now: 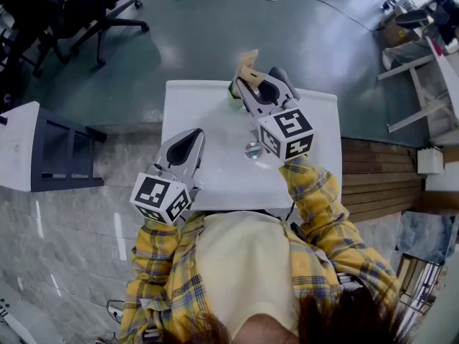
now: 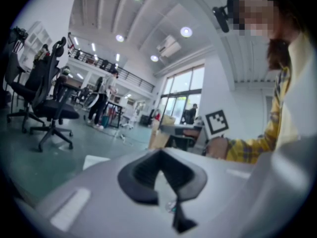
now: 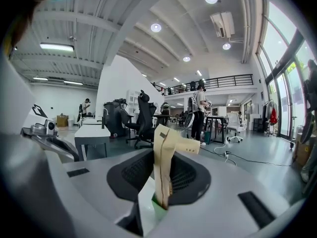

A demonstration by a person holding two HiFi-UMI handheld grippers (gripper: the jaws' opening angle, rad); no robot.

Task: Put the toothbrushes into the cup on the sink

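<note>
Grey-green floor (image 1: 215, 27) surrounds a white table (image 1: 208, 181), and the person stands at its near edge.

The right tongs (image 1: 246, 84) reach to the far edge of the table, about the middle. Seen from their own camera, the right tongs (image 3: 161, 182) are narrow, clamped on a toothbrush (image 3: 163, 157) wrapped in tan paper. It stands nearly upright between the dark pads, with its top corner folded over to the right. From the head view the toothbrush (image 1: 248, 61) juts beyond the tips, past the table's far edge. Its lower end meets the green cup (image 3: 156, 211). Whether it is already inside cannot be told. The cup (image 1: 234, 92) sits at the far edge, mostly hidden by the tongs.

The left tongs (image 1: 193, 136) are over the near left part of the table, well apart from the cup. In their own view the left tongs (image 2: 163, 177) are closed to a slit with nothing held. A small shiny disc (image 2: 171, 207) shows through the slit.

That disc (image 1: 253, 149) lies on the table between the two grippers, just near of the right one. Black chairs (image 1: 100, 6) stand at the far left. A white and dark bench (image 1: 43, 145) is left of the table, and wooden decking (image 1: 373, 178) is to the right.
</note>
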